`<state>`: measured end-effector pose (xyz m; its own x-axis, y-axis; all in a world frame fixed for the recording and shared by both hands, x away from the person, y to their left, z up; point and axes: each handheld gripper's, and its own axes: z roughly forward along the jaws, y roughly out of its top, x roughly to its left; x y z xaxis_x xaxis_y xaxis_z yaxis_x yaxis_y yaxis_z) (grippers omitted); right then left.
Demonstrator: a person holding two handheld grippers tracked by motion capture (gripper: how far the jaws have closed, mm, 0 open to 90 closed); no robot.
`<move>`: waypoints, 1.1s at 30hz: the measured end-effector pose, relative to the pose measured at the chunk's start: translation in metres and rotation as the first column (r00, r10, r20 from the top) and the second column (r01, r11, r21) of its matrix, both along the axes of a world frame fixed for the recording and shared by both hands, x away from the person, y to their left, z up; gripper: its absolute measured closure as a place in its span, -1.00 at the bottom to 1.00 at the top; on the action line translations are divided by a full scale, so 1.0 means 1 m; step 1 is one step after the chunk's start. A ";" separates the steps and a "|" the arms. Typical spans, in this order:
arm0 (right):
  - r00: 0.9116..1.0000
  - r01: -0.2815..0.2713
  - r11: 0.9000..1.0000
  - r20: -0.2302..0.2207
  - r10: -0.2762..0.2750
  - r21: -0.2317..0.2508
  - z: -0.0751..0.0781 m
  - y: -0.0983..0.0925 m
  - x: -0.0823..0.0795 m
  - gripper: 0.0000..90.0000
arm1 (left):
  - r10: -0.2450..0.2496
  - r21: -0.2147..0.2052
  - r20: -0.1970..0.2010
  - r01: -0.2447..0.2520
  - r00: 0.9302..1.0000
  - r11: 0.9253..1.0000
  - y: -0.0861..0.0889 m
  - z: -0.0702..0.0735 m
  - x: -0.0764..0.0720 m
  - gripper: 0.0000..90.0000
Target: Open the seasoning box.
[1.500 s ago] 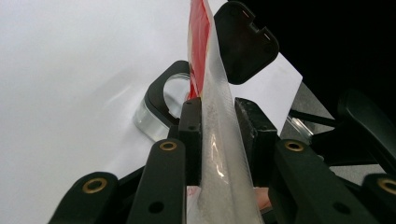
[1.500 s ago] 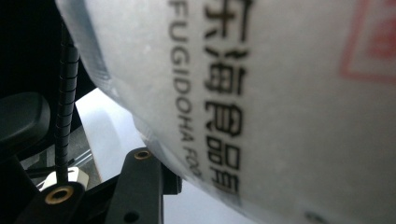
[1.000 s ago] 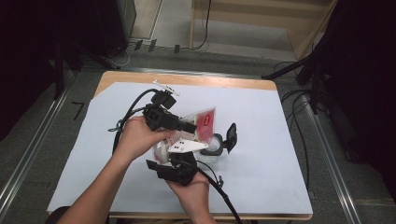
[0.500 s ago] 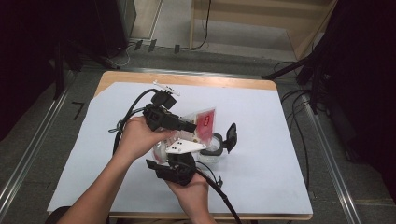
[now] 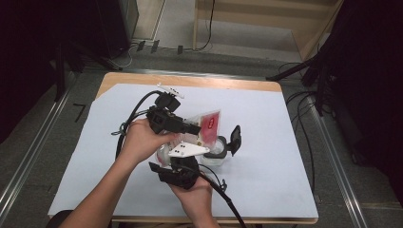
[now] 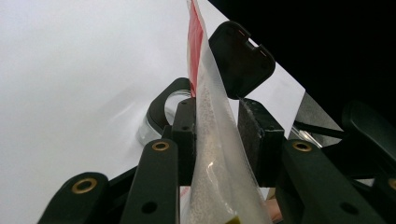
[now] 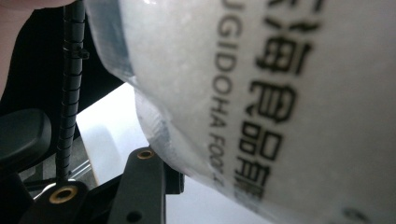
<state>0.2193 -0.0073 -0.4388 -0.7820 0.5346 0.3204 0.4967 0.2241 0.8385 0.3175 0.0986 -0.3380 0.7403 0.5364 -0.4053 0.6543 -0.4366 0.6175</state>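
I have the left gripper (image 5: pixel 192 128) reaching in from the left of the high view, its fingers (image 6: pixel 187 135) drawn narrow on either side of a clear plastic bag (image 6: pixel 212 140) of white grains with a red top. In the left gripper view the bag stands edge-on between the two pads; the left pad lies against the film, while the right pad sits just beside it and I cannot tell whether it presses. The bag hangs tilted above the middle of the counter (image 5: pixel 285 190), which is covered in a white sheet, and its red end (image 5: pixel 210 124) points away from me. Just below it stands a small clear jar (image 5: pixel 216 151) with a black collar, its black flip lid (image 5: pixel 235 138) swung up on the far right side. My right gripper (image 5: pixel 183 166) comes in from the bottom edge with its grey three-cornered plate on top, right under the bag. In the right gripper view the bag (image 7: pixel 261 93) looms close, pressed over the one finger (image 7: pixel 144 186) I can see; whether that pair grips it I cannot tell. Black print runs down the film: large Chinese characters, and beside them Latin letters reading "GIDOHA FOO", cut off at both ends.
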 end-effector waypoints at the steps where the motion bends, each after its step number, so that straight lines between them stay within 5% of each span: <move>1: 1.000 -0.001 1.000 0.001 0.001 -0.002 0.000 0.000 0.000 0.40 | 0.003 -0.003 -0.002 -0.003 1.000 1.000 0.000 0.000 0.000 0.54; 33: 1.000 -0.005 1.000 -0.006 0.005 0.006 -0.001 0.000 -0.001 0.40 | 0.000 0.004 0.002 0.000 1.000 1.000 0.001 -0.001 0.000 0.51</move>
